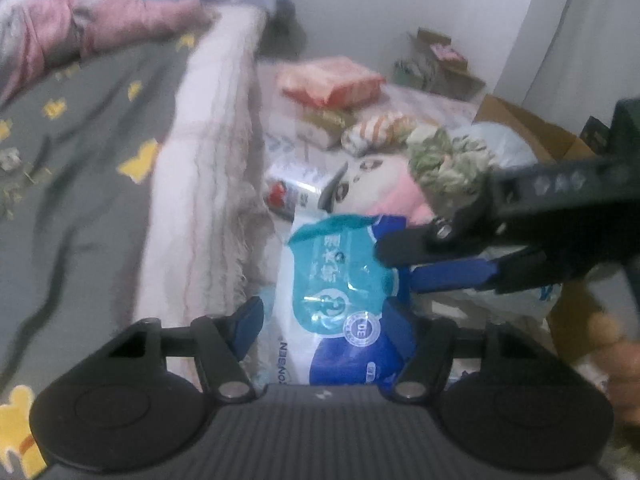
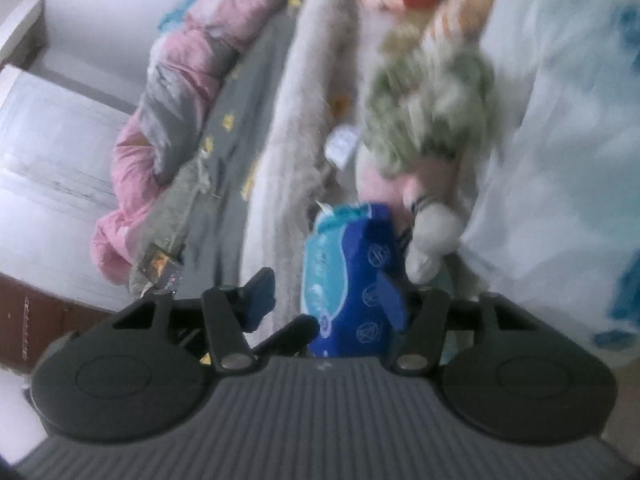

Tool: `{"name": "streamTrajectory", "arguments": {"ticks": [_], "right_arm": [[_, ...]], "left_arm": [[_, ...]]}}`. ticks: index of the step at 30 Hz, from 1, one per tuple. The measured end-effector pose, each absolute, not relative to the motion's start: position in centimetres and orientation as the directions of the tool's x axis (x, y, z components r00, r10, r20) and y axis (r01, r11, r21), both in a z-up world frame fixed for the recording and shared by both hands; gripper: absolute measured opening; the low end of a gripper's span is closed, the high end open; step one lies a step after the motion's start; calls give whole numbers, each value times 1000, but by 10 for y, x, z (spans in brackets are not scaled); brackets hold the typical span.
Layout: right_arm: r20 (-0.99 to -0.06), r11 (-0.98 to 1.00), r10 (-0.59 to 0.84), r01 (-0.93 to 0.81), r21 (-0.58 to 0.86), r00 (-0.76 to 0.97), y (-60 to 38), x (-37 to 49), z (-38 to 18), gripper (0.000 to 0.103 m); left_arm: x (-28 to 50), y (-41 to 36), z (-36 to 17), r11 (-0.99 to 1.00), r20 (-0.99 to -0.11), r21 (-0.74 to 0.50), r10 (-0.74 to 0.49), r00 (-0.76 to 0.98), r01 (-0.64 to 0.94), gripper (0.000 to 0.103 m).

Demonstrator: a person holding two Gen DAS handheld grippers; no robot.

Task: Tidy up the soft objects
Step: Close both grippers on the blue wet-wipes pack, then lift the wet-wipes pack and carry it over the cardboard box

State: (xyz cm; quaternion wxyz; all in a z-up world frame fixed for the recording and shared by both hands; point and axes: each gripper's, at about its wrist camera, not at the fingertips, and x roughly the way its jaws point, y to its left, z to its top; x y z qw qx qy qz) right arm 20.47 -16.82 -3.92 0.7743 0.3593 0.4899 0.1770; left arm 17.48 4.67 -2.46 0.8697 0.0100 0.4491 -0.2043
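**Both grippers at the blue wipes pack beside the bed**

From the left wrist view I see my left gripper [image 1: 324, 320] pointing down at a blue and teal wipes pack [image 1: 344, 300], which stands on end in a pile of soft goods against the side of the bed [image 1: 100, 160]. The pack lies between the two blue pads, and the right-hand pad overlaps its lower edge; whether the pads press on it I cannot tell. My right gripper [image 1: 400, 264] comes in from the right edge of the same view, one finger lying over the pack's upper right corner and the other below it; a firm grip cannot be confirmed. From the right wrist view the right gripper [image 2: 332, 300] stands partly open with the pack [image 2: 344, 276] between its fingers, the right pad against its blue face. Behind the pack lie a pink and white plush toy [image 1: 384, 188], a green patterned cloth bundle [image 1: 448, 156] and an orange packet [image 1: 332, 82]. A pink quilt [image 1: 100, 28] lies along the far edge of the bed.
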Motion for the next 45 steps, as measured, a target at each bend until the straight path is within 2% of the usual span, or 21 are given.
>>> {"name": "streamTrajectory", "arguments": {"ticks": [7, 14, 19, 24, 29, 40, 45], "right_arm": [[-672, 700, 603, 118, 704, 431, -156, 207, -69, 52], [-671, 685, 602, 152, 712, 433, -159, 208, -82, 52], [-659, 657, 625, 174, 734, 418, -160, 213, -98, 53], [-629, 613, 657, 192, 766, 416, -154, 218, -107, 49], [-617, 622, 663, 146, 769, 425, -151, 210, -93, 49], [-515, 568, 715, 36, 822, 473, -163, 182, -38, 49], [-458, 556, 709, -26, 830, 536, -198, 166, 0, 49]], "left_arm": [[194, 44, -39, 909, -811, -197, -362, 460, 368, 78], [199, 36, -42, 891, -817, -213, -387, 426, 402, 80], [198, 25, -47, 898, -833, -184, -358, 421, 400, 81], [191, 19, -40, 909, -834, -143, -324, 446, 391, 74], [178, 24, -22, 919, -822, -147, -319, 472, 365, 69], [139, 12, 36, 937, -754, -77, -279, 595, 342, 67], [129, -25, 70, 913, -698, -59, -327, 637, 404, 67]]}}
